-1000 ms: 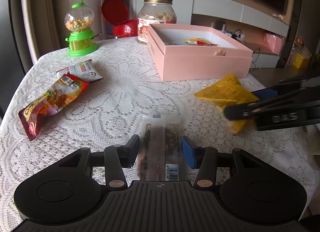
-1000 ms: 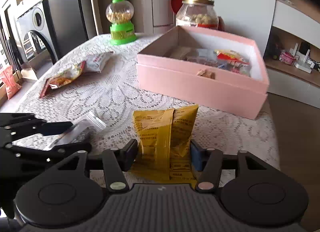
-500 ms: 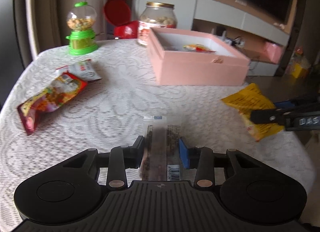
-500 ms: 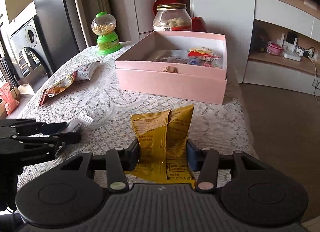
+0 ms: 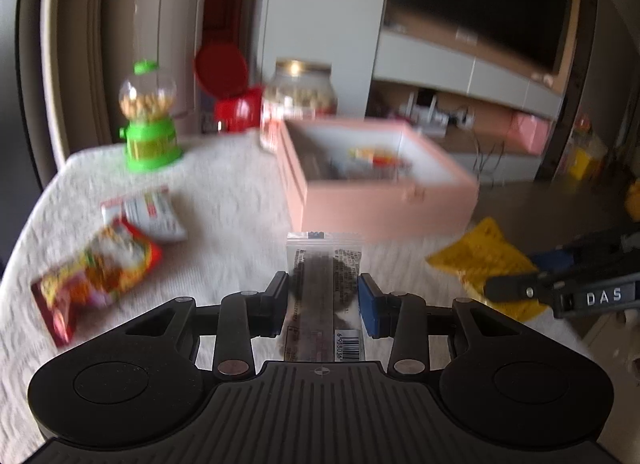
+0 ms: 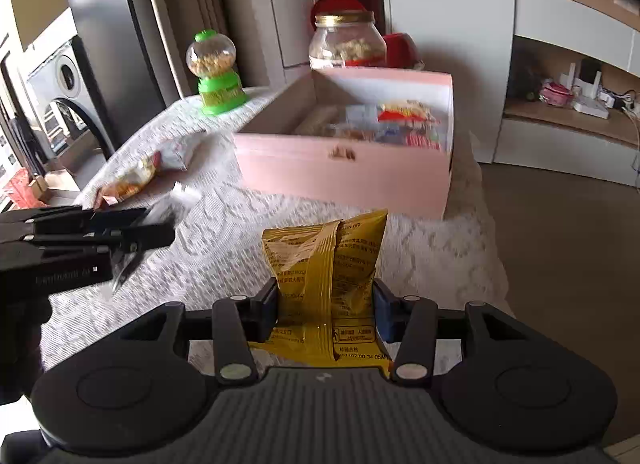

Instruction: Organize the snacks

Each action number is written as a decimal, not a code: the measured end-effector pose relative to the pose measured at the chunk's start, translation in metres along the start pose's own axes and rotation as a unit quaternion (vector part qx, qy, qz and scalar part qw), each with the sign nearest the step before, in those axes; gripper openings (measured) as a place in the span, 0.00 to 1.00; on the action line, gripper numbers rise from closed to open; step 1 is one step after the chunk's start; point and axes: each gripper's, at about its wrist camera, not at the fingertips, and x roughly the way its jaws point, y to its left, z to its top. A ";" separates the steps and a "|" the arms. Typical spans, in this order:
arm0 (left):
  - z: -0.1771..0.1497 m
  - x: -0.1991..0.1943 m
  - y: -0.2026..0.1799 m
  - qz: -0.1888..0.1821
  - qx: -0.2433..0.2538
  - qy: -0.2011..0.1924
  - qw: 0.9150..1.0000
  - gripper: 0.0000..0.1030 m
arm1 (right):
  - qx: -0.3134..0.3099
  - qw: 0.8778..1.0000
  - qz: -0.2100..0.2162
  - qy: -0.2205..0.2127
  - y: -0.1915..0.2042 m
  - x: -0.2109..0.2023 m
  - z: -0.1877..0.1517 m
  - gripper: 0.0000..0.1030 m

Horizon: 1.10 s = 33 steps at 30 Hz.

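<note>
Both grippers loaded, short of the pink box

Left gripper [image 5: 324, 300] jaws pinch a clear snack packet [image 5: 325, 260]; right gripper [image 6: 326, 306] jaws pinch a yellow snack bag [image 6: 326, 260]. Pink box [image 6: 344, 180] ahead, path unobstructed; two packets [image 5: 120, 248] lie left on the counter [image 5: 224, 200].

Both views daylit, soft, light coming from the left side; no hard shadows on the tablecloth [image 5: 224, 200]. Left wrist view: heavy motion blur across the whole background; pink box [image 5: 384, 200], green dispenser [image 5: 150, 132] and jar [image 5: 298, 98] all smeared, lace pattern gone. Only the clear packet [image 5: 326, 296] close to the lens is sharp, barcode readable. TV area upper right is dark, near black. Right wrist view: sharper; print on the yellow packet [image 6: 326, 264] legible, slight blur on the box contents and the tablecloth [image 6: 224, 232]. Strong fisheye bending at edges, dark vignette in corners, both views.
</note>
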 end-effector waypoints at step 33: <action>0.039 0.027 0.198 0.084 -0.163 -0.039 0.982 0.36 | -0.077 0.996 0.032 -0.018 0.088 0.102 0.176 0.69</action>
